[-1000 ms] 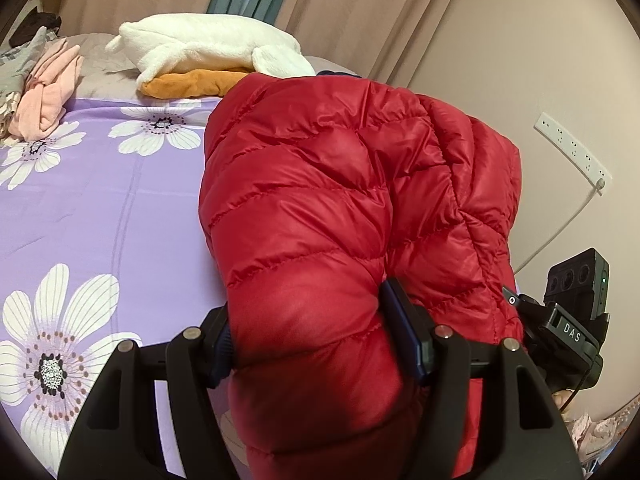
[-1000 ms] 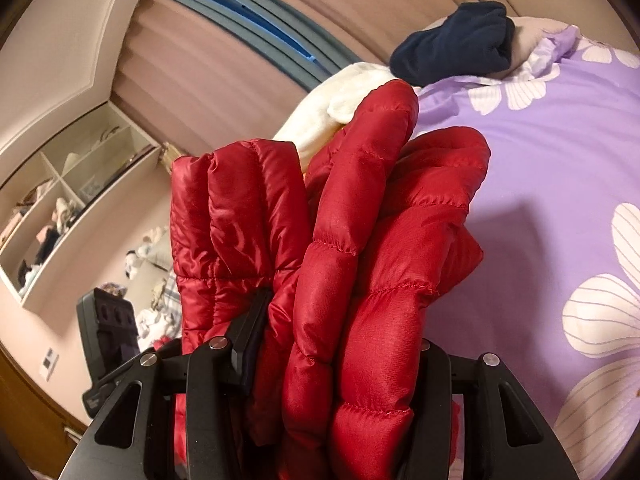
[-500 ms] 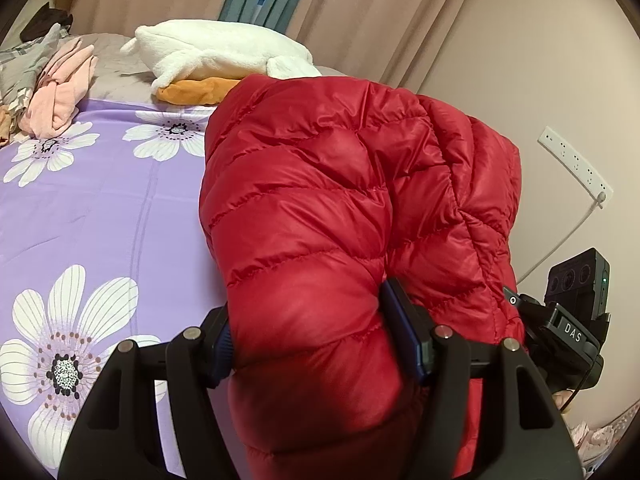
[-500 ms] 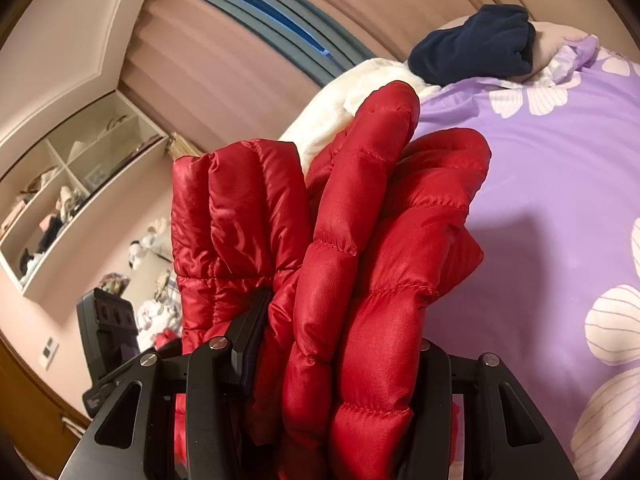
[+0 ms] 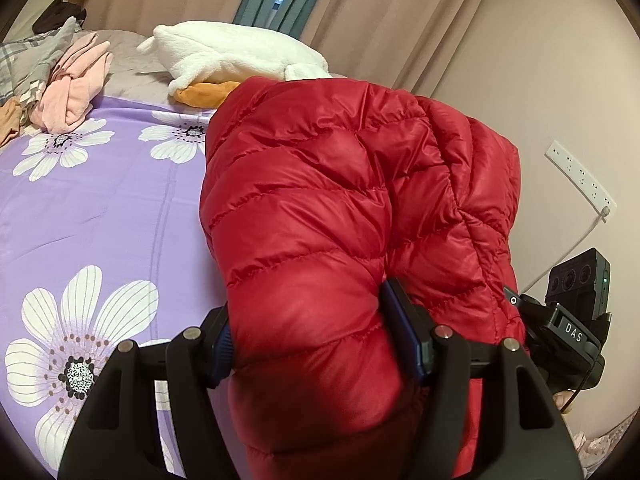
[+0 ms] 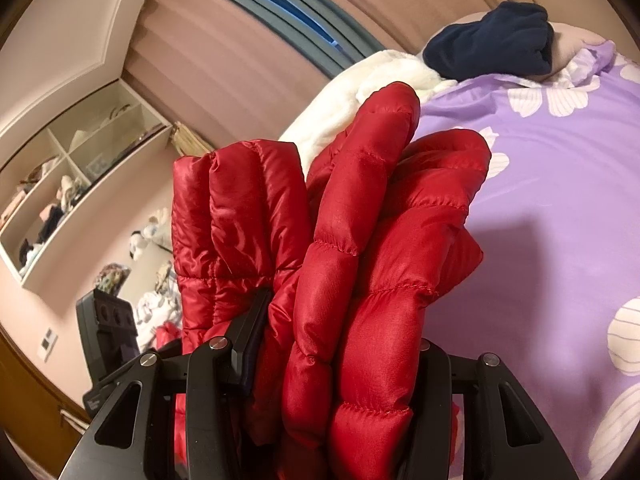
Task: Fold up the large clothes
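Observation:
A puffy red quilted down jacket (image 5: 340, 200) is held up over the purple flowered bed (image 5: 100, 208) by both grippers. My left gripper (image 5: 316, 336) is shut on a thick bundle of it, the blue pads pressing into the padding on both sides. In the right wrist view the same red jacket (image 6: 360, 248) stands bunched in several layers, and my right gripper (image 6: 336, 344) is shut on these folds. The right gripper shows at the right edge of the left wrist view, behind the jacket. Most of the jacket's lower part is hidden below the fingers.
A white plush pillow (image 5: 236, 56) on an orange cushion (image 5: 204, 94), pink clothes (image 5: 76, 88) and a navy garment (image 6: 492, 40) lie at the bed's far end. A wall with a power strip (image 5: 580, 174) is on the right, shelves (image 6: 72, 168) to the left.
The left wrist view has shifted a little, so the pillow and pink clothes sit further right in frame. Both grips on the jacket are unchanged.

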